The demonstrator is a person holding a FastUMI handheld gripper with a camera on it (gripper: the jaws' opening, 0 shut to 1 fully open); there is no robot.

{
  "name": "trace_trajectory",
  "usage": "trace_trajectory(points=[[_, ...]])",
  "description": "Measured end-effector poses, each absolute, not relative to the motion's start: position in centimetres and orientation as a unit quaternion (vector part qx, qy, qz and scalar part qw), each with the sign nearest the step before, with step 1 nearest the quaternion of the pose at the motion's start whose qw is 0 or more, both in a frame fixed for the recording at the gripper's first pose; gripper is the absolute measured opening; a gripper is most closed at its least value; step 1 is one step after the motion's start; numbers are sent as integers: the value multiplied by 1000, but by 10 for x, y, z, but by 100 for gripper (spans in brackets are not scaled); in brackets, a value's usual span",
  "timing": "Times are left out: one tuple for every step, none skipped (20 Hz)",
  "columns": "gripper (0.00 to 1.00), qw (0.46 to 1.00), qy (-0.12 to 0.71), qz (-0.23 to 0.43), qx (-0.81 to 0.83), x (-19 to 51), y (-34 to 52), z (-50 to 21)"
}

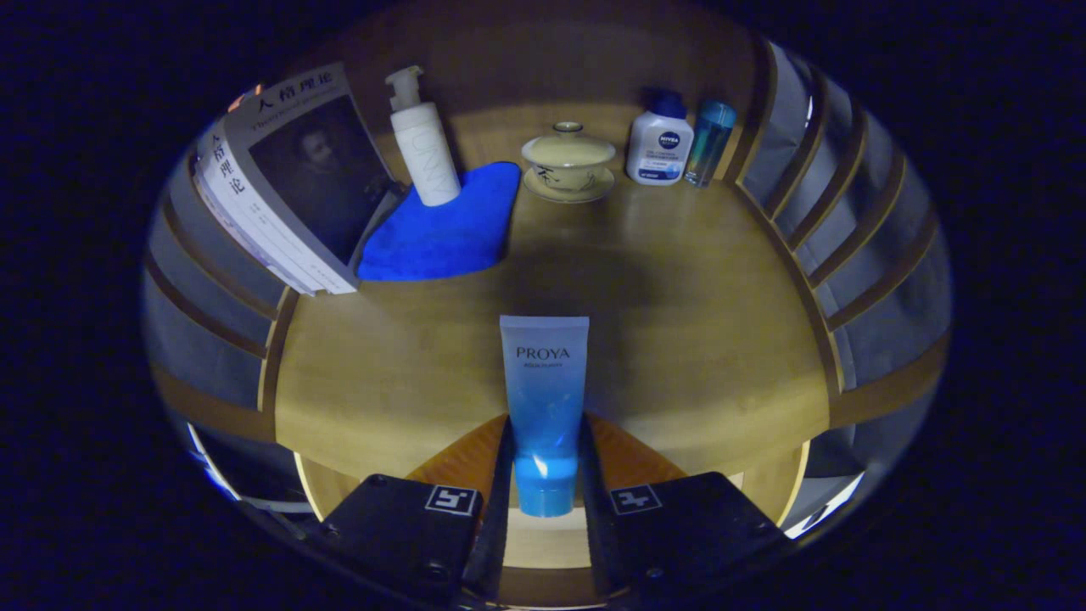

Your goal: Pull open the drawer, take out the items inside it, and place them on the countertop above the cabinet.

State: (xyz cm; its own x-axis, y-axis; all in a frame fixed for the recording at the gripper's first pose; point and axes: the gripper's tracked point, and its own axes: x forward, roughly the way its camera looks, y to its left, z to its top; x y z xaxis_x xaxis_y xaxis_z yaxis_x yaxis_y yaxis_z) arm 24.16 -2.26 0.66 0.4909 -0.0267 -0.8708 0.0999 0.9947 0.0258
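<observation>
- Gripper view, tool: the gripper (545,475) is closed narrow around a blue tube (544,399). Both fingers (501,475) press on the tube's lower part, just above its cap, one on each side.
- Gripper view, held item: the tube stands upright, cap down and flat crimped end up. It rises ahead of the fingers, over the near edge of the wooden countertop (679,322). Whether the cap touches the surface cannot be told.
- Gripper view, surface: the countertop is light wood with a smooth, slightly glossy finish. A soft shadow lies across its middle, beyond the tube.
- Gripper view, far left: a book (288,182) leans tilted against the left side wall. Just beside it lies a folded blue cloth (445,225), with a white pump bottle (422,140) standing upright on its far end.
- Gripper view, far centre: a lidded ceramic cup on a saucer (568,163) sits near the back wall.
- Gripper view, far right: a white bottle with a dark cap (660,142) stands just beside a slim teal bottle (709,142), near the back right corner.
- Gripper view, enclosure: slatted side panels (848,221) of grey strips and wooden rails flank the countertop on both sides. A plain wooden panel closes the back.
</observation>
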Motion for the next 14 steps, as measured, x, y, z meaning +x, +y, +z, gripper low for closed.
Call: trace_trajectory(points=[[43,862,504,-39,33,244,-25,5],[43,862,504,-38,34,245,-24,3],[43,861,507,-35,35,244,-24,2],[43,860,507,-33,36,245,-24,2],[44,860,508,-34,36,245,-25,2],[46,859,510,-33,36,244,-25,1],[48,858,511,-33,37,244,-25,2],[49,861,507,-30,39,246,-24,2],[50,863,503,-30,40,246,-24,3],[50,865,499,-34,38,246,-25,4],[51,869,492,-35,39,248,-25,6],[52,871,489,-34,38,246,-24,9],[54,873,486,-34,40,243,-23,13],[61,875,482,-29,43,241,-20,16]])
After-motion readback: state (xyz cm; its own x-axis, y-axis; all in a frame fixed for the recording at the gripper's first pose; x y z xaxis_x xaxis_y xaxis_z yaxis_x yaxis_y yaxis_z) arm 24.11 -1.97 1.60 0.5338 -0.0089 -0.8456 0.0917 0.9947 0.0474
